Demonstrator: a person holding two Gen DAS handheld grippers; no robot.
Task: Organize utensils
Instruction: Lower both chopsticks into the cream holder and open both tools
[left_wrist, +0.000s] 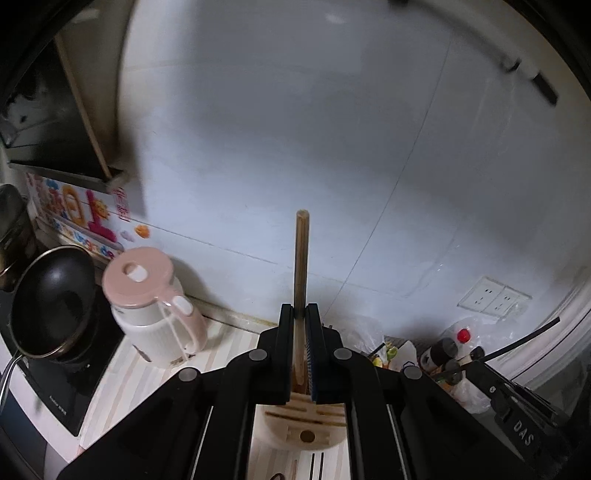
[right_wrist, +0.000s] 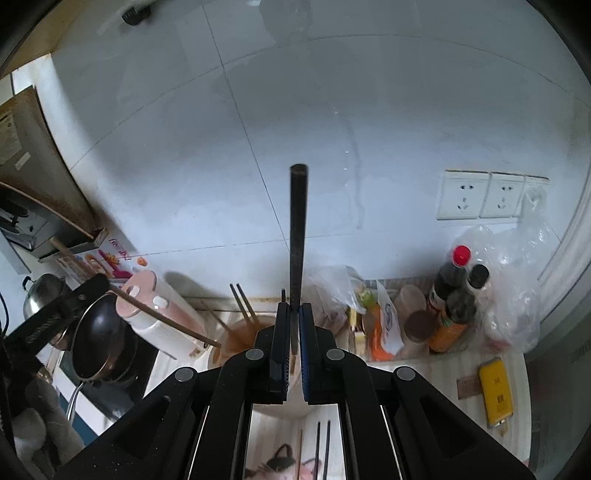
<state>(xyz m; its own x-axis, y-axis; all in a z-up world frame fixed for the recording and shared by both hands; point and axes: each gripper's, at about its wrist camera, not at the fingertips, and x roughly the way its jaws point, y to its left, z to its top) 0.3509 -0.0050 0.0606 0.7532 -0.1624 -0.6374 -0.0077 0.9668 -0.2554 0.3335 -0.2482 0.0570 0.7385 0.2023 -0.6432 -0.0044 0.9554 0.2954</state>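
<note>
My left gripper (left_wrist: 300, 314) is shut on a light wooden chopstick (left_wrist: 301, 266) that stands upright above a wooden utensil holder (left_wrist: 306, 428) with slots. My right gripper (right_wrist: 294, 314) is shut on a black chopstick (right_wrist: 297, 236), held upright above a round holder (right_wrist: 240, 332) that contains two dark chopsticks (right_wrist: 243, 304). In the right wrist view the left gripper (right_wrist: 74, 295) shows at the left with its wooden chopstick (right_wrist: 140, 302) slanting down to the holder. More chopsticks (right_wrist: 321, 450) lie on the counter below.
A pink-lidded kettle (left_wrist: 155, 306) and a black pan (left_wrist: 51, 302) on a cooktop stand at the left. Sauce bottles (right_wrist: 454, 295), plastic bags and snack packs crowd the back right. A yellow box (right_wrist: 495, 391) lies on the striped counter. Wall sockets (right_wrist: 487, 194) are behind.
</note>
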